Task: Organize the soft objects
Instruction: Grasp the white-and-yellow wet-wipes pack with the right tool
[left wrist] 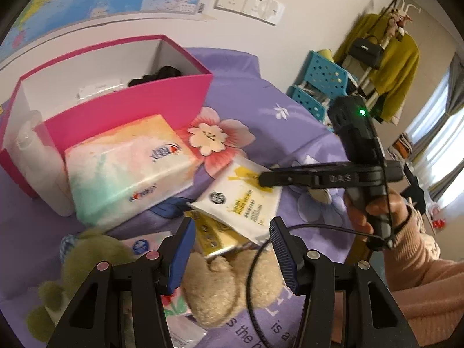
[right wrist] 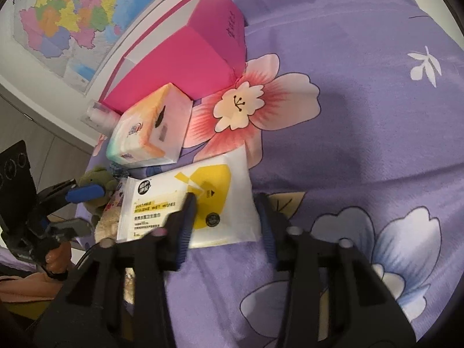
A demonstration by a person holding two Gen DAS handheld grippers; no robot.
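Note:
A white and yellow wet wipes pack lies flat on the purple flowered bedspread. My right gripper straddles its right half: the left finger is over the pack's face and the right finger at its edge, without a clear squeeze. The left wrist view shows that gripper's tip on the wipes pack. My left gripper is open above a beige plush toy and a yellow packet. A pastel tissue pack leans against the open pink box.
A green plush toy lies left of the beige one. A clear bottle stands by the box, which holds a dark item. Blue stools and a clothes rack stand beyond the bed. A pink-sleeved hand holds the right gripper.

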